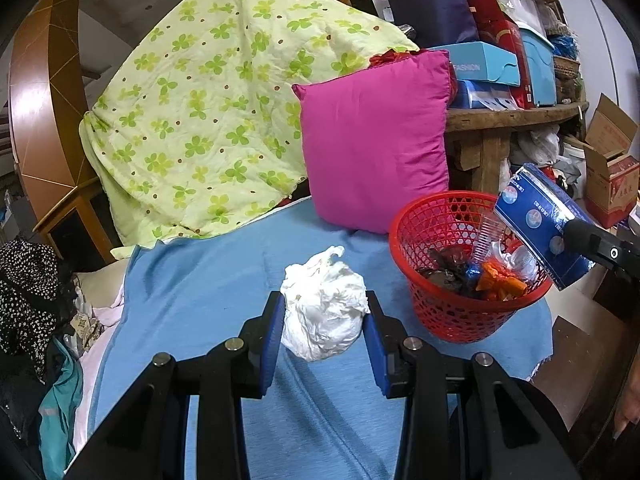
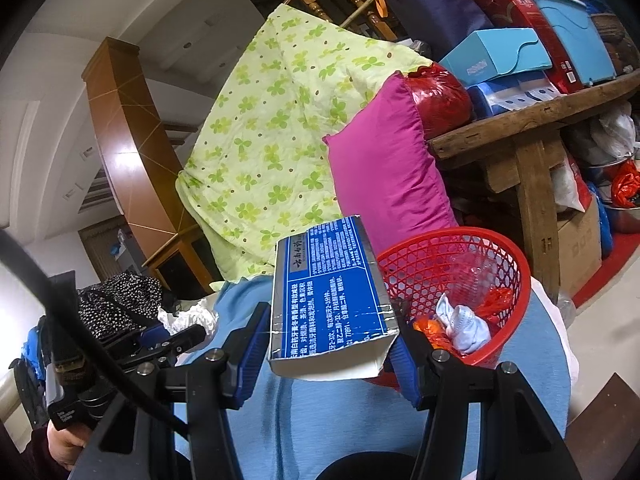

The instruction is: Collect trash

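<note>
Tongs on the left [image 1: 325, 312] clamp a crumpled white wad [image 1: 325, 304] above the blue sheet [image 1: 208, 280]; right tongs [image 2: 328, 340] grip a blue carton [image 2: 328, 284] (printed, open-ended) just beside the red basket's [image 2: 516, 264] rim, wrappers inside.

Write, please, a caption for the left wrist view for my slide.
Left gripper shut on crumpled white paper over blue sheet; right gripper's blue box above red basket.

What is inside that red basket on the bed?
The red basket holds orange wrappers, a dark bag, clear plastic and a pale blue cloth. Anything beneath them is covered.
</note>
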Tool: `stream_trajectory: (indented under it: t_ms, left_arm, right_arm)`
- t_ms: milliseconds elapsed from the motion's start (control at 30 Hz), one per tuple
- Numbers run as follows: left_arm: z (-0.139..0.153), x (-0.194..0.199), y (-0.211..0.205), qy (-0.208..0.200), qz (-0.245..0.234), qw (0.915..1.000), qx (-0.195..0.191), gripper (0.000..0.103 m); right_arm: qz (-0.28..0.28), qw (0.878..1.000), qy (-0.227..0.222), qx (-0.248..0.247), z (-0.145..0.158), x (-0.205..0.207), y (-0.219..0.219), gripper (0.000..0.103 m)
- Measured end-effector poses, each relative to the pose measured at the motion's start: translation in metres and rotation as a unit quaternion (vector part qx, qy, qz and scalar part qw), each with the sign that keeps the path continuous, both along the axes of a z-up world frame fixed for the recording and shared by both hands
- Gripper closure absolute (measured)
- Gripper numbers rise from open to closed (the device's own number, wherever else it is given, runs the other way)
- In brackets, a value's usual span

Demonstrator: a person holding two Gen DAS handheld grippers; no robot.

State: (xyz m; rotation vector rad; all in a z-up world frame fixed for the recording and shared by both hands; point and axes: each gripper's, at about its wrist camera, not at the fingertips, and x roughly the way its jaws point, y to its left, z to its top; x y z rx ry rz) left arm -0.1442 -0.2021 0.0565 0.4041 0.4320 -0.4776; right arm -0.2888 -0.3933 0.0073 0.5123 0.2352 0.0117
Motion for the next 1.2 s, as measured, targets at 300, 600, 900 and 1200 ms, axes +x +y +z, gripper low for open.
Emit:
stream_trajectory:
  t_ms: [300, 600, 900, 1200]
  left_arm:
    - [-0.003, 0.000, -0.008, 0.003, -0.006, 1.0000, 0.003, 0.063]
    - [-0.008, -0.002, -0.019, 0.008, -0.016, 0.9998, 0.006, 0.063]
    - [-0.012, 0.001, -0.030, 0.021, -0.025, 0.9995, 0.007, 0.063]
    - [-0.020, 0.005, -0.037, 0.037, -0.033, 0.9987, 0.012, 0.063]
  right_arm:
    - [-0.008, 1.000, 0.003, 0.004, -0.003, -0.003, -0.006, 0.044]
    - [-0.018, 1.000, 0.006, 0.006, -0.004, -0.009, -0.014, 0.044]
    - [-0.026, 1.000, 0.010, 0.010, -0.008, -0.011, -0.024, 0.044]
    - [-0.032, 0.999, 0.014, 0.015, -0.013, -0.009, -0.030, 0.044]
